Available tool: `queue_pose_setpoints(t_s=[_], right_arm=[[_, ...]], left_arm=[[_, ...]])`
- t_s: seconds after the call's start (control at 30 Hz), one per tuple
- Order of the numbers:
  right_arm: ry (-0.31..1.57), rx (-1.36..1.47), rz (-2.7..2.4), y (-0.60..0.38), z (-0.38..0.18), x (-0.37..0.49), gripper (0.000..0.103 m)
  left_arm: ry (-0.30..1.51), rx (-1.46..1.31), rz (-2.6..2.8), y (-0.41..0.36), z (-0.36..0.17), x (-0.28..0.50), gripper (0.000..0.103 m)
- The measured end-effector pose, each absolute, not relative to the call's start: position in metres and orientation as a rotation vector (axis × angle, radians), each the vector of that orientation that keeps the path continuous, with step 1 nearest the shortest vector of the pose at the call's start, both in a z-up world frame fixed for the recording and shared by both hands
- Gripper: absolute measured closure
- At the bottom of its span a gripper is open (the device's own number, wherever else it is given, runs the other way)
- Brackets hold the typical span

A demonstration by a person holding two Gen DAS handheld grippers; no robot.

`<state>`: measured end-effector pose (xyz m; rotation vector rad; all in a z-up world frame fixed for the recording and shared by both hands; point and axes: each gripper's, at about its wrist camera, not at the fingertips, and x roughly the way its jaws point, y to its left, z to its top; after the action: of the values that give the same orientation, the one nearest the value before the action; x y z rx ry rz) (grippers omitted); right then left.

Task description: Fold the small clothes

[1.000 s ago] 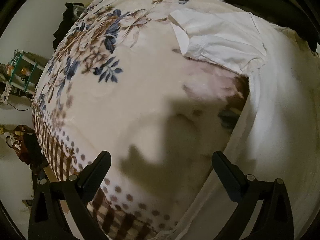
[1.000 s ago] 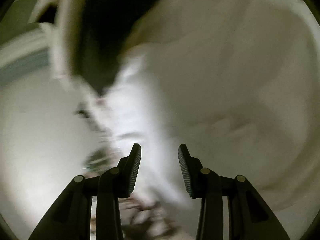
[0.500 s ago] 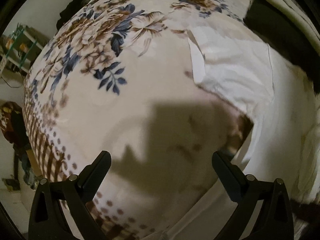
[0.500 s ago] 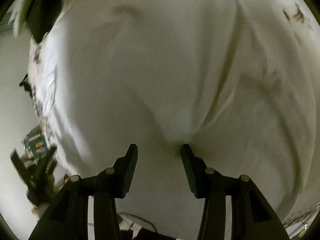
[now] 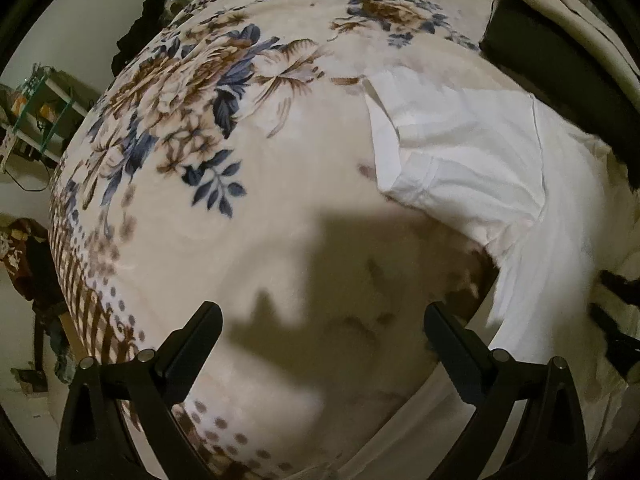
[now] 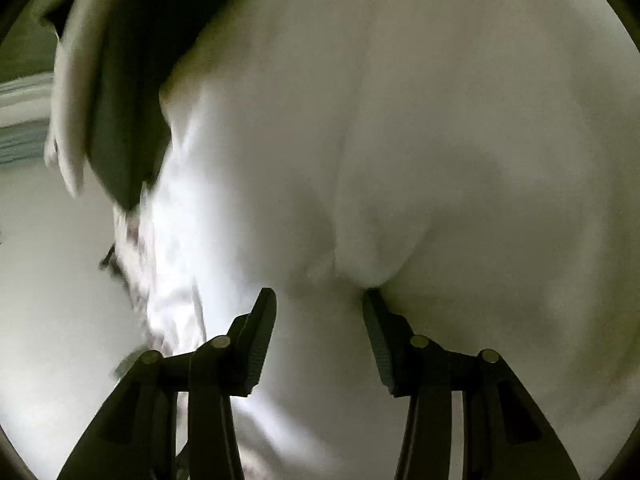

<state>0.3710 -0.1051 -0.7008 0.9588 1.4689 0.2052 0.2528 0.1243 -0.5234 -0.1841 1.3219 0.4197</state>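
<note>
A white T-shirt lies spread on a cream flowered blanket, its sleeve towards the upper right of the left wrist view and its body running down the right side. My left gripper is wide open and empty, hovering over bare blanket left of the shirt. In the right wrist view the white shirt cloth fills the frame. My right gripper is part open right over it, and its right fingertip presses a crease into the cloth.
A dark pillow or cloth lies beyond the shirt at upper right. The blanket's edge drops off at the left, with a shelf and floor clutter beyond it. A dark object shows upper left in the right wrist view.
The left gripper's view has shifted, so more flowered blanket shows and the shirt sits further right. The right gripper has swung about over the white cloth, with its jaws slightly wider.
</note>
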Motion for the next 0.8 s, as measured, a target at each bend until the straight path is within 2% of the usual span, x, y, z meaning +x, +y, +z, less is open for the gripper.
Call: queue_pose_setpoints(t_s=[0.17,0.3,0.4,0.53,0.63,0.7,0.73,0.77,0.8], right_arm=[[1.499,0.989,0.351,-0.077,-0.681,0.347,0.055],[1.427,0.873,0.220,-0.118,-0.651,0.323,0.055],[1.428,0.917,0.123,-0.142,-0.653,0.304,0.055],[1.459,0.949,0.023,-0.181,-0.663,0.276,0.055],[1.464,0.998,-0.012,-0.202,-0.673,0.273,0.055],[1.457,1.009,-0.022,-0.206,-0.675,0.264,0.055],[1.454,1.008,-0.027,-0.209,-0.674,0.260,0.055],[1.451,1.007,-0.028,-0.211,-0.674,0.261,0.055],[1.448,1.006,-0.027,-0.219,-0.673,0.257,0.055]], left_arm=[[1.326,-0.184,0.427,0.128,-0.524,0.249,0.000],[1.320,-0.281,0.403,0.137,-0.525,0.257,0.000],[1.321,-0.597,0.310,0.154,-0.534,0.266,0.000],[1.206,-1.072,0.183,0.172,-0.560,0.275,0.003],[1.147,-1.094,0.178,0.172,-0.567,0.295,0.017],[1.130,-1.046,0.181,0.170,-0.568,0.314,0.048],[1.132,-1.016,0.177,0.168,-0.567,0.324,0.077],[1.133,-0.980,0.172,0.165,-0.564,0.332,0.093],[1.122,-0.925,0.169,0.162,-0.557,0.340,0.094]])
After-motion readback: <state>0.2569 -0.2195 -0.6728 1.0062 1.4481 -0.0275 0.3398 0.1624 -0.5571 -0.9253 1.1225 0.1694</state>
